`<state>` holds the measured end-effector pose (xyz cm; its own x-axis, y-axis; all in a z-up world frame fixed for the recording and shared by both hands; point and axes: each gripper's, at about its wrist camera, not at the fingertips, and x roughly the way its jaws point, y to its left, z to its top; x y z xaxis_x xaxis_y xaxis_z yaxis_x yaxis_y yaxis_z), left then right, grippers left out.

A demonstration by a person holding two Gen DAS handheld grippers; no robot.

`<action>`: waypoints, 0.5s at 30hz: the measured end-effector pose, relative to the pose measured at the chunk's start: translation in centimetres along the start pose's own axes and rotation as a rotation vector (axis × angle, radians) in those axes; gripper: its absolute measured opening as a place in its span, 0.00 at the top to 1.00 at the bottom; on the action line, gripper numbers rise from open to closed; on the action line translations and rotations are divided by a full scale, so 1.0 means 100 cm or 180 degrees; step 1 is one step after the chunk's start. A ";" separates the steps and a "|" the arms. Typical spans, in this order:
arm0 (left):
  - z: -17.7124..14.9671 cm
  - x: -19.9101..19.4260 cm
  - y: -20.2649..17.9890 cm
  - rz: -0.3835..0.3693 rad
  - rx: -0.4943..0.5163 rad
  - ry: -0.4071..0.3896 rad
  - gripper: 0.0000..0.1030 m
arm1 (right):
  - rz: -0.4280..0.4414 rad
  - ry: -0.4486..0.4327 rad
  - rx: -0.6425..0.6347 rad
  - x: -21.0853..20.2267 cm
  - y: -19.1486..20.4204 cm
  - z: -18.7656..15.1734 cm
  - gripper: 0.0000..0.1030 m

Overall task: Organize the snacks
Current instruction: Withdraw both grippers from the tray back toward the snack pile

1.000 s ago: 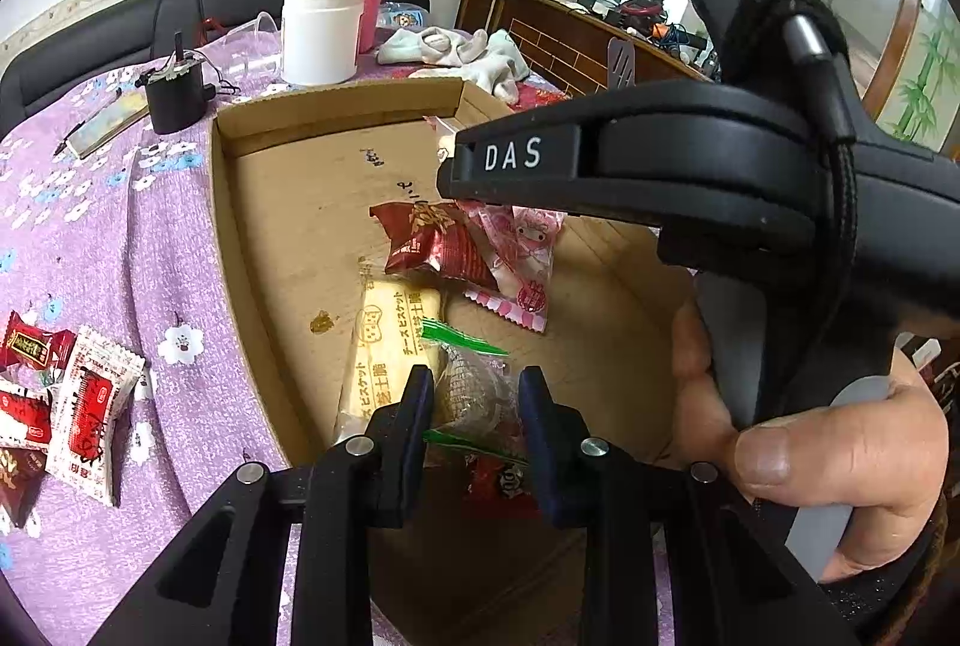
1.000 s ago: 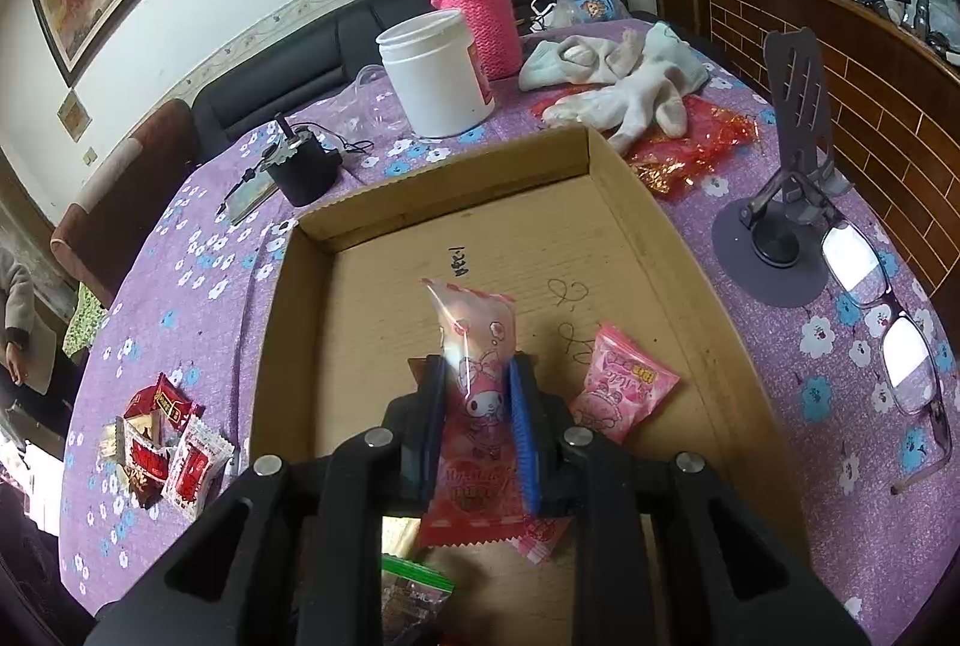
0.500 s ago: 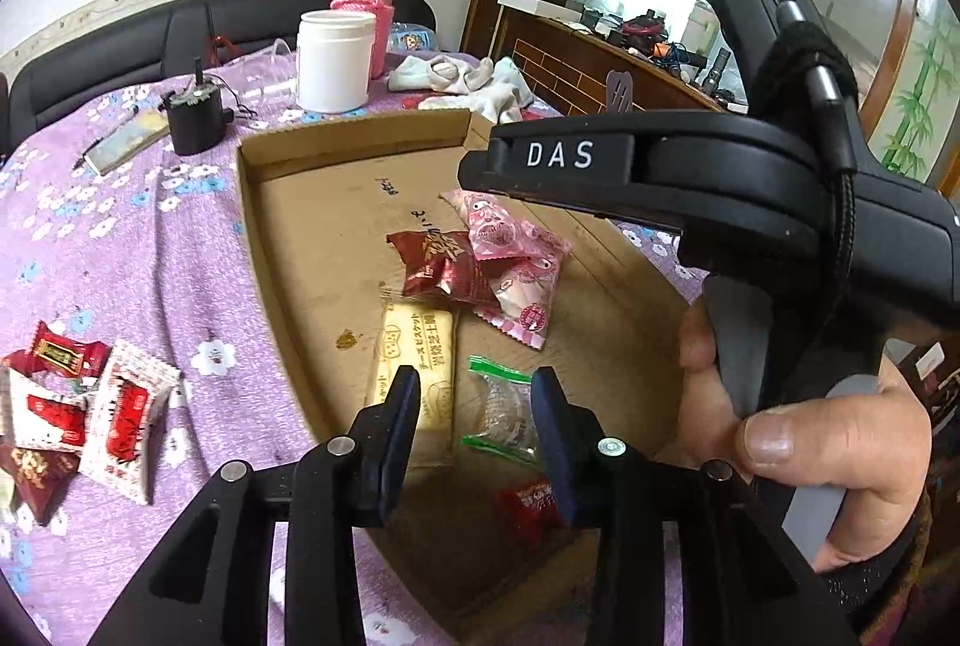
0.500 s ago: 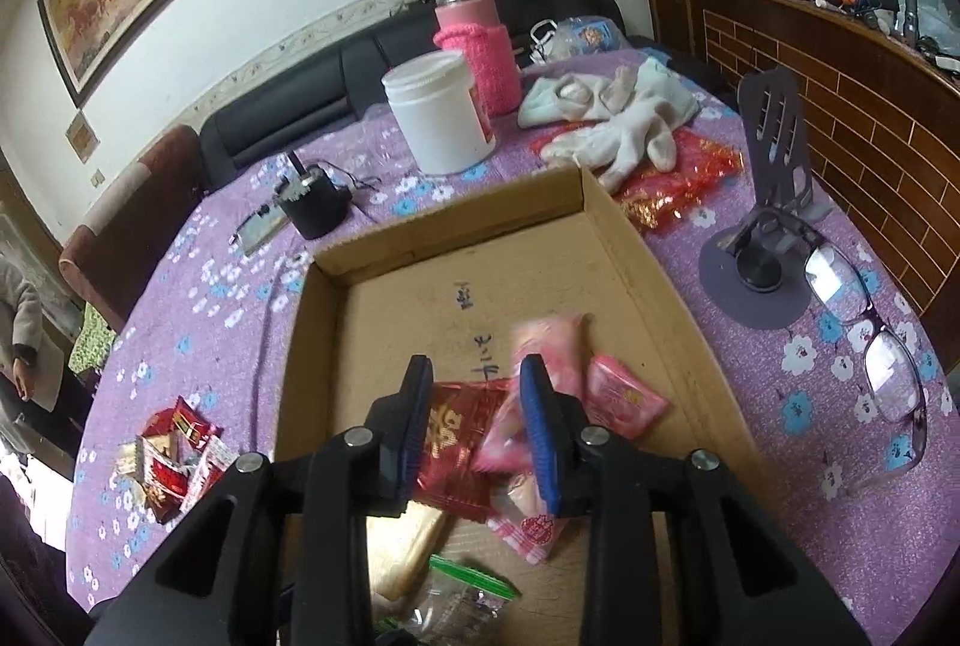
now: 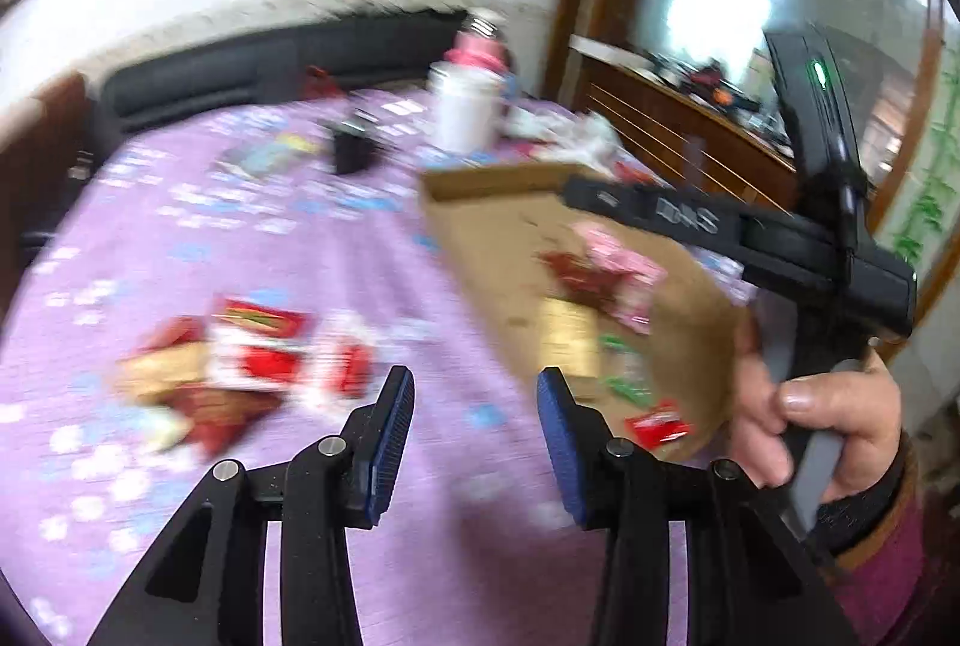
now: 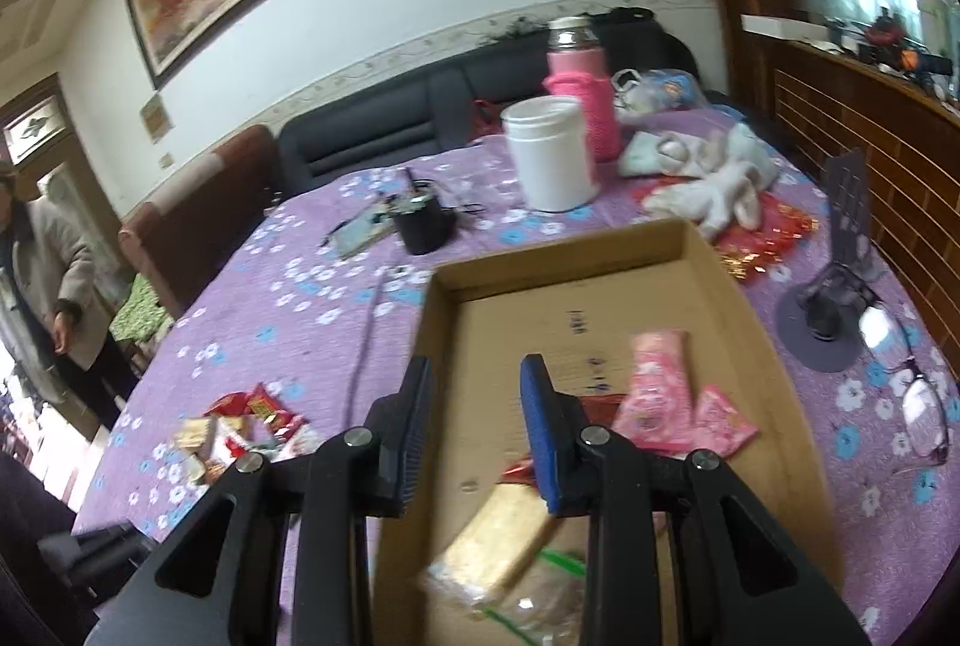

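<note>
Our left gripper (image 5: 474, 421), jaws opening and empty, hangs over bare purple cloth (image 5: 372, 286); a blurred snack pile (image 5: 240, 358) lies at ten o'clock, the box (image 5: 480, 238) at two. Our right gripper (image 6: 474, 424), parted and empty, straddles the box's left wall (image 6: 426, 346); its packets (image 6: 654, 394) sit at three o'clock, nearer ones cut off.

Your left wrist view is smeared throughout: the loose snack pile (image 5: 240, 364) left of the cardboard box (image 5: 480, 250) shows only red and tan streaks, no labels legible. The box's near corner hides behind your right hand (image 5: 822, 424). In the right wrist view, the biscuit pack (image 6: 498, 544) and clear bag (image 6: 540, 604) inside the box blur, the bag cut by the lower edge. A red packet (image 6: 594, 406) hides behind a finger. A person (image 6: 42, 286), far left of the box, is cropped.
</note>
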<state>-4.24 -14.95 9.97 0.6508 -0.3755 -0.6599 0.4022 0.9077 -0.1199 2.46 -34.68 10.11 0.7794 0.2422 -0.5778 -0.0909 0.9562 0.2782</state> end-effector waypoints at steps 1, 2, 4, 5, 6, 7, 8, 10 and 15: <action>-0.002 -0.017 0.016 0.0163 -0.0044 -0.0128 0.57 | 0.0059 -0.0003 -0.0064 0.000 0.007 -0.002 0.72; -0.004 -0.027 0.027 0.0274 -0.0103 -0.0196 0.56 | 0.0083 -0.0012 -0.0112 0.000 0.012 -0.003 0.72; -0.006 -0.049 0.062 0.0439 -0.0317 -0.0296 0.50 | 0.0132 -0.0025 -0.0224 -0.001 0.023 -0.006 0.70; -0.007 -0.056 0.077 0.0525 -0.0400 -0.0317 0.50 | 0.0150 -0.0042 -0.0288 -0.002 0.029 -0.008 0.68; -0.008 -0.062 0.092 0.0652 -0.0471 -0.0343 0.50 | 0.0159 -0.0058 -0.0330 -0.003 0.033 -0.009 0.64; -0.009 -0.069 0.110 0.0766 -0.0565 -0.0384 0.50 | 0.0176 -0.0065 -0.0365 -0.003 0.036 -0.010 0.61; -0.010 -0.074 0.124 0.0818 -0.0675 -0.0412 0.50 | 0.0203 -0.0065 -0.0405 -0.003 0.040 -0.012 0.61; -0.012 -0.084 0.148 0.0851 -0.0920 -0.0442 0.50 | 0.0230 -0.0047 -0.0430 -0.002 0.044 -0.014 0.61; -0.022 -0.081 0.157 0.0910 -0.0837 -0.0389 0.46 | 0.0312 0.0010 -0.0468 0.002 0.050 -0.016 0.61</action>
<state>-4.62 2.76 11.80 0.7907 -0.1063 -0.6029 0.0260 0.9898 -0.1404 1.14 -29.63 10.13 0.7604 0.3359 -0.5558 -0.2564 0.9416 0.2183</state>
